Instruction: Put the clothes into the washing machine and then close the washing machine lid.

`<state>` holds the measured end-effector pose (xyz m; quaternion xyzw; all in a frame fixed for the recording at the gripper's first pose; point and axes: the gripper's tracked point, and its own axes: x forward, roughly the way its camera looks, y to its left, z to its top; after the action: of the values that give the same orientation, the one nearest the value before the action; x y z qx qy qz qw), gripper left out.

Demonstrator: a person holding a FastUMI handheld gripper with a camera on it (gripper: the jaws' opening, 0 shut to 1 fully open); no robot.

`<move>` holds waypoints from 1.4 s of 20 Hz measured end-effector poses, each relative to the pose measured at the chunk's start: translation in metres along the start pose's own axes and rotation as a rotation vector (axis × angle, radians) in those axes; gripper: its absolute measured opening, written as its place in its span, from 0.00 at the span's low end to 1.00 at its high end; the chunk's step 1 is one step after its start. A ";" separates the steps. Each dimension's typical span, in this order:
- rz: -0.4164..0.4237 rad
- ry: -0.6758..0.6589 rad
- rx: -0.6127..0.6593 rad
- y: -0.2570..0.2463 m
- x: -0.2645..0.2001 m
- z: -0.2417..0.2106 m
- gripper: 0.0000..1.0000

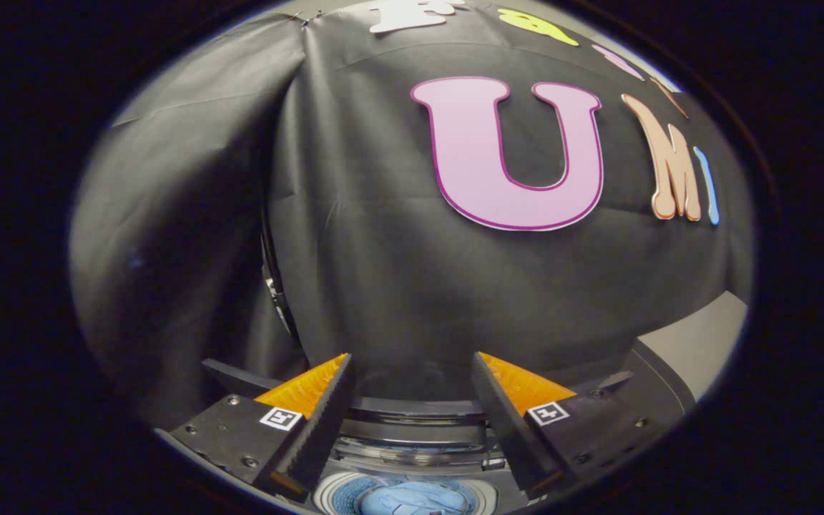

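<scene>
In the gripper view, I am holding the gripper (412, 365) spread apart, empty. At the bottom centre, blue clothes (412, 498) are lying inside the round white washing machine drum (332, 497). I risk missing the lid.

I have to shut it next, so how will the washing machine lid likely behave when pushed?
The washing machine lid, seen past the open gripper whose fingers hold nothing, looks like a rigid, glossy panel, so it probably swings stiffly rather than flexing. That smooth surface may let fingers slip. It seems raised above the drum, so it could drop quickly.
</scene>
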<state>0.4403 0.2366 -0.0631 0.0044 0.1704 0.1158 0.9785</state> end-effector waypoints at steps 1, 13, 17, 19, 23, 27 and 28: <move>0.000 -0.006 -0.002 0.000 -0.012 -0.002 0.99; -0.009 -0.037 0.086 -0.006 -0.120 -0.064 0.97; -0.031 -0.081 0.092 -0.021 -0.145 -0.061 0.99; -0.041 -0.116 0.087 -0.027 -0.163 -0.055 0.98; -0.034 -0.198 0.091 -0.030 -0.201 -0.042 0.97; -0.049 -0.271 0.079 -0.048 -0.248 -0.030 0.97; -0.056 -0.288 0.076 -0.056 -0.259 -0.027 0.97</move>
<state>0.2064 0.1224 -0.0051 0.0533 0.0326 0.0800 0.9948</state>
